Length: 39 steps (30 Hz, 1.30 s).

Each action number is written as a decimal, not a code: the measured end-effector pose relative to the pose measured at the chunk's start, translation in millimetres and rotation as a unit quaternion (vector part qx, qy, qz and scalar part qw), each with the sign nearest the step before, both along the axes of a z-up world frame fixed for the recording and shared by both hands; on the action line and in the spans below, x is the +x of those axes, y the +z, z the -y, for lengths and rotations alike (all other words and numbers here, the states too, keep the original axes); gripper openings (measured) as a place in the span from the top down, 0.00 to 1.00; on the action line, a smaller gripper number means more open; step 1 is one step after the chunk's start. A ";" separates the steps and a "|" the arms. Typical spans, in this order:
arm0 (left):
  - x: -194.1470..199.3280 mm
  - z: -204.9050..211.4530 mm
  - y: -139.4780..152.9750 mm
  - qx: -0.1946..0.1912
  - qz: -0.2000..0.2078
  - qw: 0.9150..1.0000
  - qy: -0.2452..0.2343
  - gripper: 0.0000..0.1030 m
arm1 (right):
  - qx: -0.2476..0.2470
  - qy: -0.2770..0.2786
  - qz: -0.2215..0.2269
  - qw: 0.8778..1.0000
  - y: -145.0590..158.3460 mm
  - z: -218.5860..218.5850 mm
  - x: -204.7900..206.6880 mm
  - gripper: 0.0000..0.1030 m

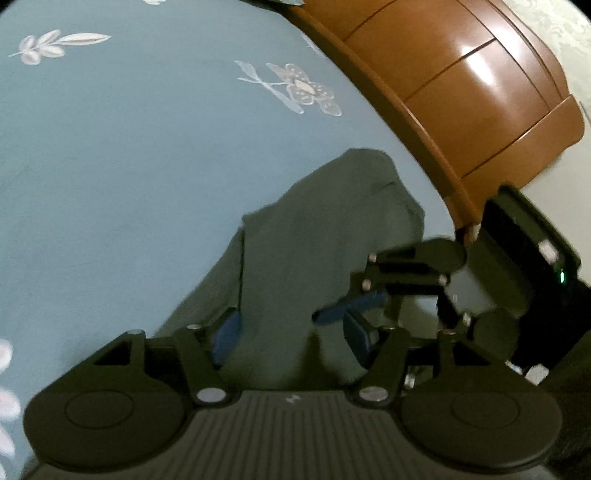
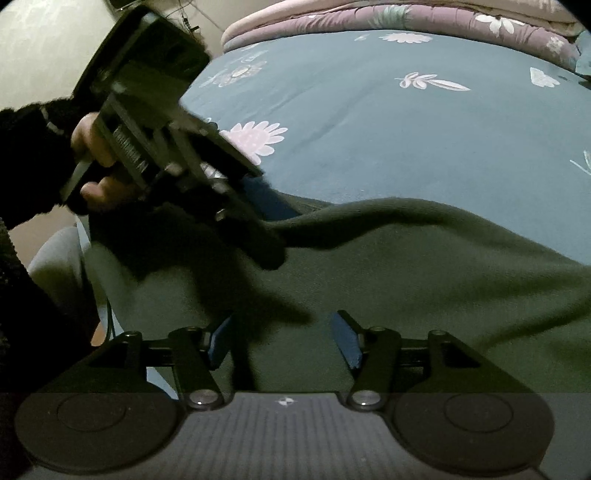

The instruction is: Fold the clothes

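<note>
My left tongs: spread, over dark green cloth garment | my right tongs: spread, garment lies between | blue flowered bed sheet beneath

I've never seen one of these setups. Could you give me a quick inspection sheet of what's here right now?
Surface: blue bedsheet with a white flower print.
Job's things: dark green garment spread on the sheet, its far edge rumpled.
Clutter: nothing seen.
Grippers: left gripper open over the garment; right gripper open over it too.
Cables: nothing seen clearly.
Surroundings: wooden bed frame along one edge, a purple flowered quilt at the far side, a hand holding the left gripper.
</note>
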<state>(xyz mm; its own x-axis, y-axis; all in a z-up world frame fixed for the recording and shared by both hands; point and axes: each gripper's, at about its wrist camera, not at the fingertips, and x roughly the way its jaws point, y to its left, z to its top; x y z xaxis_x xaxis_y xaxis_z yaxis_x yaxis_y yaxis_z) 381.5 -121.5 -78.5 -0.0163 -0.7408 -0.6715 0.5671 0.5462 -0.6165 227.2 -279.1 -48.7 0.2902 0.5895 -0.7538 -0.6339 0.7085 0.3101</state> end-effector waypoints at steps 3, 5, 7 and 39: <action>18.2 16.7 -8.1 -0.017 -0.026 0.999 -0.011 0.36 | -0.014 0.002 0.007 1.000 2.6 -5.2 -2.7 0.37; 29.8 25.2 -15.1 -0.039 -0.056 0.998 -0.011 0.31 | -0.025 0.006 0.013 1.000 4.5 -10.8 -3.6 0.36; 41.2 32.0 -23.9 -0.065 -0.096 0.993 0.005 0.28 | -0.029 0.008 0.017 0.999 5.2 -13.7 -5.3 0.34; 11.9 -32.6 12.2 -0.040 -0.007 0.985 0.168 0.44 | 0.017 -0.104 0.070 0.992 23.8 29.8 10.3 0.31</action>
